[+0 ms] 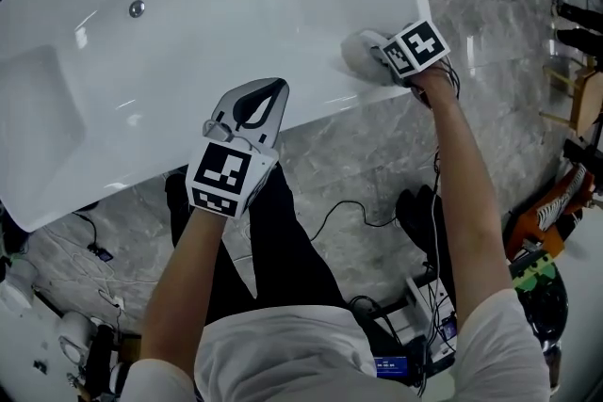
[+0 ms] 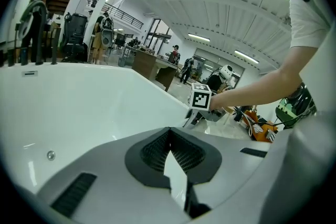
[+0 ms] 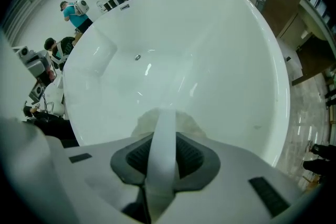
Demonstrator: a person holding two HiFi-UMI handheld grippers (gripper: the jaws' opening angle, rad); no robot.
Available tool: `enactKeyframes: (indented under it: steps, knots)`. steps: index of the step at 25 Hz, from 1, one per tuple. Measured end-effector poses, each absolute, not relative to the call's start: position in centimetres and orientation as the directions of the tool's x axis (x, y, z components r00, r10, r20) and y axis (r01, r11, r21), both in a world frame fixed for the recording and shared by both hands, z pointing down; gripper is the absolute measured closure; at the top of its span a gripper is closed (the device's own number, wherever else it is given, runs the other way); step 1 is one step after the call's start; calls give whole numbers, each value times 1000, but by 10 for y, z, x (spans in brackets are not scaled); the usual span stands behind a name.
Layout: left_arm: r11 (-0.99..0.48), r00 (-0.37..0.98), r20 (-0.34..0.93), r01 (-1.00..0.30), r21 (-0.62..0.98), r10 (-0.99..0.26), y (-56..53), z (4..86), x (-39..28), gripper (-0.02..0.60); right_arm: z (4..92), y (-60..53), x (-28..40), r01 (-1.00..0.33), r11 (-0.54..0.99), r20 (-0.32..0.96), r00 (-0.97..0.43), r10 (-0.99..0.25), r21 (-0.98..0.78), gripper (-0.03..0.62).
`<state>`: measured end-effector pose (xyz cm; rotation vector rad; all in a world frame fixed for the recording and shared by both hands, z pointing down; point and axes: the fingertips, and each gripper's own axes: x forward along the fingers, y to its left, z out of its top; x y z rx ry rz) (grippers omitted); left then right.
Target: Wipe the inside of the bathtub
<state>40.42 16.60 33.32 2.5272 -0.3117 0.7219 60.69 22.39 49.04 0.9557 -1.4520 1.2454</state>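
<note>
Right gripper [image 3: 164,136] is clamped on the white strap [image 3: 161,113] of a pale pad [image 3: 139,126], which is pressed to the bathtub [image 3: 210,60] wall just past its fingertips. Left gripper [image 2: 170,131] is pinched closed and empty, with the bathtub rim under its fingers.

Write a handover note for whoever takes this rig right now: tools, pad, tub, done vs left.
Left tool: shut, nothing in it, held above the near rim of the bathtub.
Right tool: shut on the white strap of a pale wiping pad. The pad is at the inner edge of the near rim, on the person's right.
Done: cannot tell. The tub is evenly white and glossy, with no streaks or foam marking wiped areas.
Left: probably the whole interior. Sweep the pad down the wall and across the floor toward the round metal fitting.
</note>
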Motion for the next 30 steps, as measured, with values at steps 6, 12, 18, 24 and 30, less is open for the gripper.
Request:
enactKeyframes:
  steps: [6,12,18,24,30]
  knots:
    - [-852,839,536,-346,394,-93,159,335,384,571,490,221,601,-965,143,975,-217,38,-220,502]
    - [-849,837,539,-353,394,-97,152,343,352,571,493,216,575,-964,112,970,-238,60,-243,502]
    - [-847,833,541,-368,383,-117,139,343,318,571,495,207,540,-958,116,963,-252,91,-262,502]
    - [-833,819,555,-406,376,-148,123,352,280,571,500,197,496,-948,132,955,-275,112,-289,502]
    - [-812,812,557,-440,384,-176,104,352,244,571,501,188,459,-941,132,947,-295,127,-310,502]
